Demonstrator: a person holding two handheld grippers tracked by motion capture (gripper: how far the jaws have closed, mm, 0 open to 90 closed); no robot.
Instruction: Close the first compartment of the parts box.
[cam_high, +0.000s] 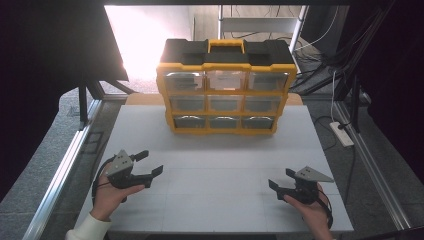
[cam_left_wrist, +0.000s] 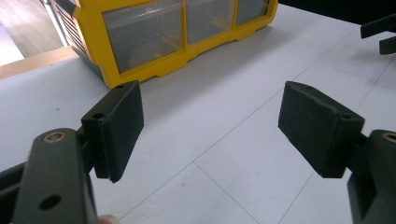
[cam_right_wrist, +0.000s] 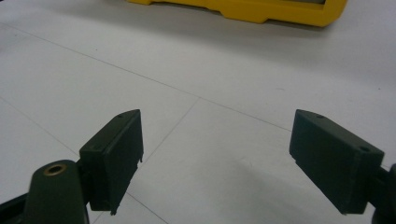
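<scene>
Now your left tongs and right tongs both gape wide with nothing between the pads, held low over the white counter at its near corners. Well apart from both, the yellow-and-black drawer organizer stands upright at the counter's far edge, all clear drawers closed.

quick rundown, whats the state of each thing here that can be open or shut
left gripper: open, nothing between the jaws, held over the table
right gripper: open, nothing between the jaws
drawer organizer: upright at the far side of the table, all nine clear drawers pushed in
</scene>
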